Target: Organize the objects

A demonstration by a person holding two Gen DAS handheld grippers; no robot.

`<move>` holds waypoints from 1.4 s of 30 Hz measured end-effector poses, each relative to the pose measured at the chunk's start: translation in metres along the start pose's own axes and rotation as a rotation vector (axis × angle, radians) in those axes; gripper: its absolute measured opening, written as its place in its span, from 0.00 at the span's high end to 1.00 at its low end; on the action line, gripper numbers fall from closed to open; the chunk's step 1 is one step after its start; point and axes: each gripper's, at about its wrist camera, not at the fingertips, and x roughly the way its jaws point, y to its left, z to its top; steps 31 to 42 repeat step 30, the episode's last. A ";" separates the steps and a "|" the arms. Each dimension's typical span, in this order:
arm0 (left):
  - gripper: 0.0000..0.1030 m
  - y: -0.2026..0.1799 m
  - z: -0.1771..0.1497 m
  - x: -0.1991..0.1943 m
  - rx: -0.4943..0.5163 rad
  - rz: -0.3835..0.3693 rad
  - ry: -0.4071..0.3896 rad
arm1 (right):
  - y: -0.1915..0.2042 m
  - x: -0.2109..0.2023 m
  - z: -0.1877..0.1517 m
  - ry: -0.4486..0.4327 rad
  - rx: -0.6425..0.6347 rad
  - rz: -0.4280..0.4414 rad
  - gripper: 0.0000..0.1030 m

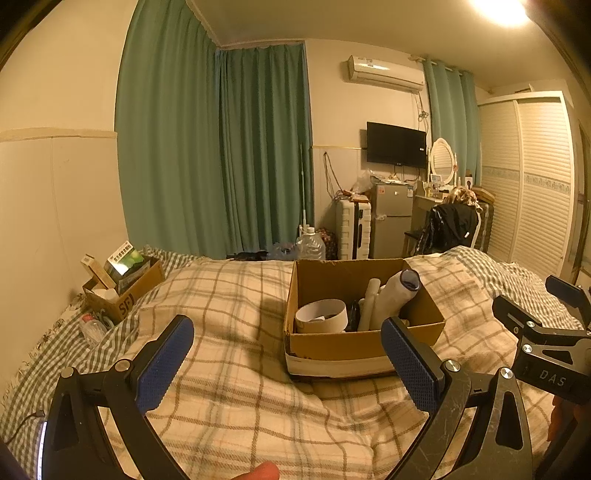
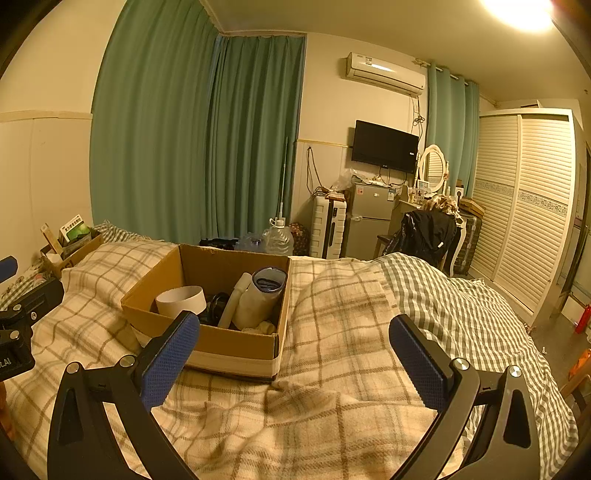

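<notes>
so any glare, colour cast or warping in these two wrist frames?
Left wrist view: ceiling light blown out at top right, warm yellow cast throughout, curtain edges bowed by the fisheye. Right wrist view: same blown-out light, wardrobe lines curved; cardboard box sharp, its interior shadowed.

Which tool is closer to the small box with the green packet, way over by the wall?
Left. The left tool hovers open over the blanket, with the small box ahead on its left. The right tool is farther right, beyond the big box.
</notes>
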 end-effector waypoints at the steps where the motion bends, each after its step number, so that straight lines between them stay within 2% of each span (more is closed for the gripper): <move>1: 0.00 0.000 0.000 0.000 0.000 0.000 -0.003 | 0.000 0.000 0.000 0.000 0.000 0.000 0.00; 42: 0.00 0.003 0.000 0.001 -0.005 0.008 0.004 | 0.001 0.001 -0.003 0.004 0.000 0.002 0.00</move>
